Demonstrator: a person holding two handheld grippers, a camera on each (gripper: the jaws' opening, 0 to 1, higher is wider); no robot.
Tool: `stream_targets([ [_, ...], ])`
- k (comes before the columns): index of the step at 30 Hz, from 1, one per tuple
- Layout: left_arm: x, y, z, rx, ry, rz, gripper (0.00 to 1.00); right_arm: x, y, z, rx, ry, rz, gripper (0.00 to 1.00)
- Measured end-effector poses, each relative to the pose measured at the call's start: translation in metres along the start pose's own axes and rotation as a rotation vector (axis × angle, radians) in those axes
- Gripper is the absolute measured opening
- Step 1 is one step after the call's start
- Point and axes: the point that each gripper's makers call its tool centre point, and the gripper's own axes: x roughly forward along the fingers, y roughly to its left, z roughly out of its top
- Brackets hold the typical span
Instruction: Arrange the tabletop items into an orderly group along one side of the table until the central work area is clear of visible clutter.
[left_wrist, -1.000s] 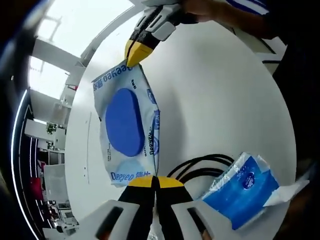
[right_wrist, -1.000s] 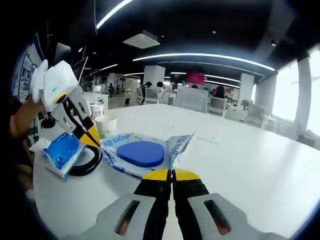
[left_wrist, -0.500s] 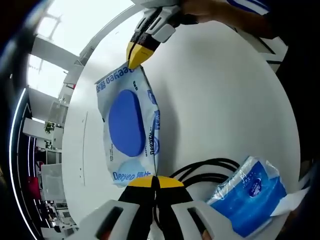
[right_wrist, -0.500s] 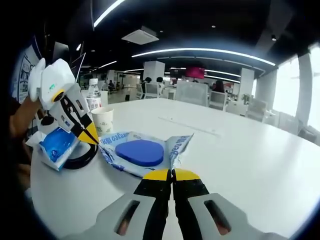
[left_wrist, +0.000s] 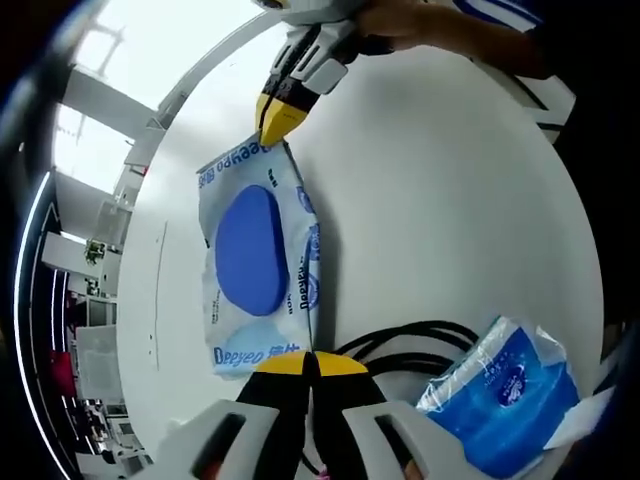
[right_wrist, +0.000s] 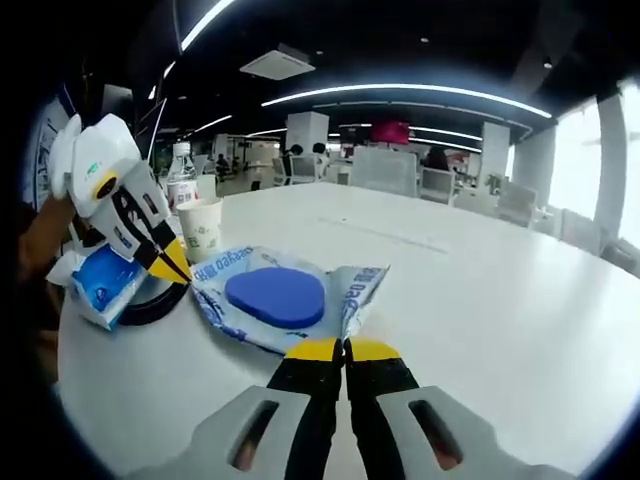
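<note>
A white-and-blue wet-wipes pack (left_wrist: 258, 265) with an oval blue lid, stretched above the white table (left_wrist: 450, 200); beside it, a coiled black cable (left_wrist: 400, 345), blue tissue packet (left_wrist: 505, 395) and paper cup (right_wrist: 202, 229).

Both my grippers are clamped down right now, jaws fully together. My left gripper (left_wrist: 308, 362) has its yellow tips pinched on one end of the wipes pack (left_wrist: 257, 262), and my right gripper (right_wrist: 345, 349) pinches the opposite end. In the left gripper view the right one comes in from the top with my hand (left_wrist: 400, 18) wrapped round it. In the right gripper view the left one angles down from the left.
</note>
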Motion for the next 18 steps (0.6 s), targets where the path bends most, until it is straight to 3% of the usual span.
stream_targets([
  [7, 0.003, -0.002, 0.0, -0.007, -0.01, 0.001, 0.0, 0.003, 0.0, -0.014, 0.029, 0.03, 0.013, 0.01],
  [18, 0.002, -0.001, -0.002, -0.011, -0.01, 0.014, 0.0, -0.003, 0.003, -0.018, 0.038, 0.044, 0.029, 0.03],
])
